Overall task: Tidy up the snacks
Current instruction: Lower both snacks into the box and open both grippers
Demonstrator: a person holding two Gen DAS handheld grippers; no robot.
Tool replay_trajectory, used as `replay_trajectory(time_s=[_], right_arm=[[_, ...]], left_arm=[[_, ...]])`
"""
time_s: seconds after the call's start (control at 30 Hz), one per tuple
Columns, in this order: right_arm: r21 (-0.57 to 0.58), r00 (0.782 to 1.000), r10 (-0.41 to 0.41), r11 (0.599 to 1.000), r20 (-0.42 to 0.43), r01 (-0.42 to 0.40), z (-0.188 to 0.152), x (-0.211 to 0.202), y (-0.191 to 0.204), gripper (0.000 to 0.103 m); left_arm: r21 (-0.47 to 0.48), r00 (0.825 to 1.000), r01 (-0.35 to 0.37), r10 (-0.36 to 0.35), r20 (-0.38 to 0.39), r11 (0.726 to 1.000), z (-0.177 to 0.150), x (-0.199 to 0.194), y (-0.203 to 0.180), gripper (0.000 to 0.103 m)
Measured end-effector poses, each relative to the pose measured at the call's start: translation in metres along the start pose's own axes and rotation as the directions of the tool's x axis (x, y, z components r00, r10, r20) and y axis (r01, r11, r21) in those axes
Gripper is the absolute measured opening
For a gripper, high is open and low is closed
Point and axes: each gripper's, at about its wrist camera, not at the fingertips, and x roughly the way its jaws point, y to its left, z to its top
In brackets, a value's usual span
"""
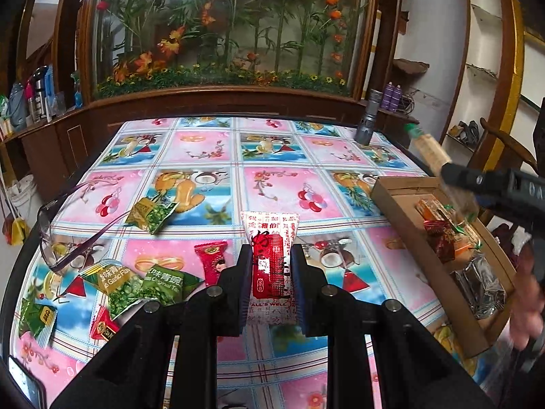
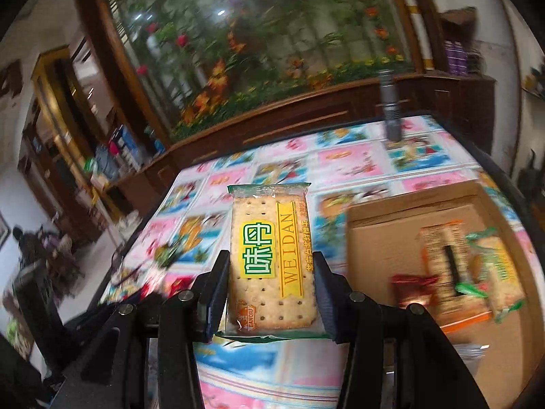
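My left gripper (image 1: 270, 255) is shut on a red-and-white snack packet (image 1: 270, 262), held upright above the table. My right gripper (image 2: 270, 262) is shut on a cracker pack labelled WEIDAN (image 2: 270, 259), held above the table left of the cardboard tray (image 2: 381, 218). In the left wrist view the right gripper (image 1: 442, 167) holds the cracker pack (image 1: 429, 148) above the tray (image 1: 391, 201), which holds several snacks (image 1: 442, 235). Green pea packets (image 1: 136, 286) and a red candy (image 1: 211, 260) lie at the left.
A pair of glasses (image 1: 64, 231) lies at the table's left edge. A grey flashlight (image 1: 368, 119) stands at the far right corner. A phone (image 1: 27, 385) lies at the near left corner. A wooden cabinet with a flower display (image 1: 221, 34) is behind the table.
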Motion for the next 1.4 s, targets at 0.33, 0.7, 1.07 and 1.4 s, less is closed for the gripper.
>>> replay_trajectory(time_s=[0.33, 0.7, 1.07, 1.4], right_arm=[[0.224, 0.995, -0.09, 0.972, 0.051, 0.076, 0.018, -0.036, -0.094, 0.05], [0.26, 0.982, -0.181, 0.947, -0.057, 0.19, 0.015, -0.034, -0.138, 0.05], [0.212, 0.963, -0.223, 0.944, -0.154, 0.252, 0.005, -0.015, -0.137, 0.05], [0.199, 0.96, -0.229, 0.945, -0.163, 0.259, 0.005, -0.011, -0.133, 0.051]], left_arm=[[0.045, 0.993, 0.118, -0.117, -0.023, 0.992, 0.011, 0.0, -0.059, 0.021], [0.007, 0.918, 0.367, -0.361, -0.166, 0.93, 0.029, 0.052, -0.171, 0.021], [0.009, 0.896, 0.387, -0.374, -0.239, 0.922, 0.01, 0.079, -0.198, 0.021], [0.047, 0.897, 0.402, -0.383, -0.221, 0.914, 0.008, 0.073, -0.203, 0.03]])
